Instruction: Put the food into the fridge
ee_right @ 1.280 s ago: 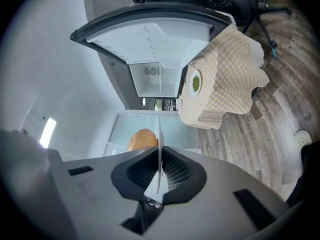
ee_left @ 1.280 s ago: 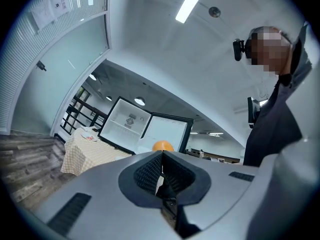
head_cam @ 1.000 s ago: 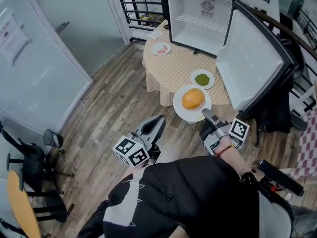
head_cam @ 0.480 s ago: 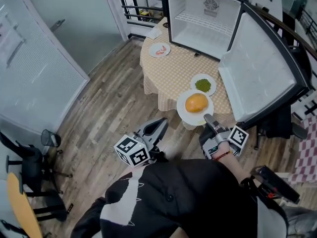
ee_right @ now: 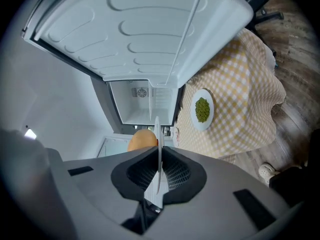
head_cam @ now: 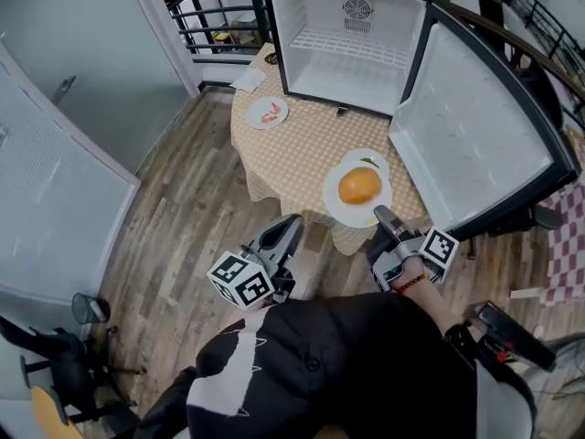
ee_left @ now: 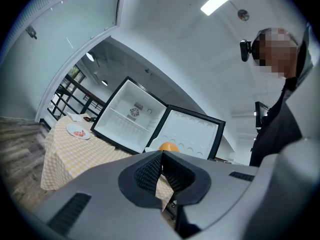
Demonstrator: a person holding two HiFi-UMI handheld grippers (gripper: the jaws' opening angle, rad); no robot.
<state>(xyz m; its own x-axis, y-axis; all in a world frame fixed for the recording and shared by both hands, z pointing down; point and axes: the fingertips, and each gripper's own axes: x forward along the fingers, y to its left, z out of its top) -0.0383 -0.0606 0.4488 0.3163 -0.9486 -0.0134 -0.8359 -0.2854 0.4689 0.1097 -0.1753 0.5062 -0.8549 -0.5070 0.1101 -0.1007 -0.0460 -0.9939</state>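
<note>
Greens plate (ee_right: 202, 109) just past held plate (head_cam: 331, 196), fridge (head_cam: 315, 21) open

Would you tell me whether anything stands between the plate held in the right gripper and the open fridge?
Nothing solid blocks it: the fridge door stands wide open. Only the plate of green food lies on the table between the held plate and the fridge, probably low enough to pass over.
</note>
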